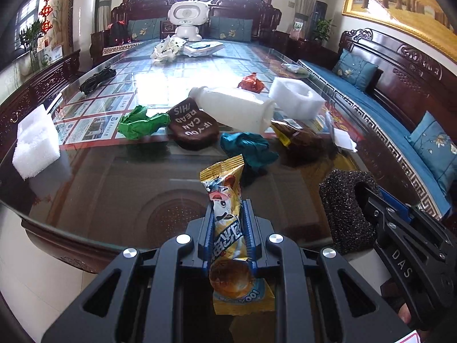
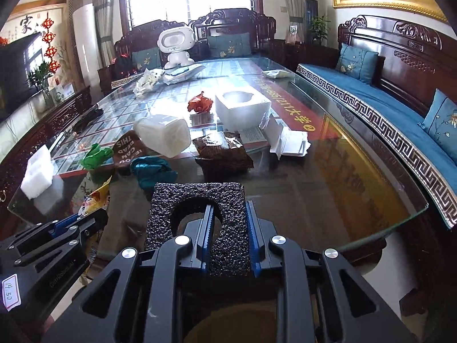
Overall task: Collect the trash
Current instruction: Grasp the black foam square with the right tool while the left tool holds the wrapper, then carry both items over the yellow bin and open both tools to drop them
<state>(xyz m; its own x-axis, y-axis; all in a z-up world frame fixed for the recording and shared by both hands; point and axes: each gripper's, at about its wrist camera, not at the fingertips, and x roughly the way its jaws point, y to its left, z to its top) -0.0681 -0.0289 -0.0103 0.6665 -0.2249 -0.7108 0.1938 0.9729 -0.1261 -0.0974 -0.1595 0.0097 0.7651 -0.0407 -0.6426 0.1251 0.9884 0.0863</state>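
My left gripper (image 1: 228,208) is shut on a yellow snack wrapper (image 1: 225,200), held above the near edge of the glass table (image 1: 114,177). My right gripper (image 2: 228,208) is shut on a black foam block (image 2: 197,200); that block also shows in the left wrist view (image 1: 340,208). More trash lies on the table: a white plastic bottle (image 1: 234,108), green paper (image 1: 140,124), teal paper (image 1: 248,148), a brown printed pouch (image 1: 194,125), a brown bag (image 2: 222,151), red paper (image 2: 200,103) and white foam blocks (image 1: 297,97) (image 1: 34,143).
A white robot toy (image 1: 187,20) and crumpled white bags (image 1: 168,48) stand at the table's far end. A black cable (image 1: 97,78) lies at the left. Folded white papers (image 2: 288,143) lie right. Carved wooden benches with blue cushions (image 2: 371,108) line the right and far sides.
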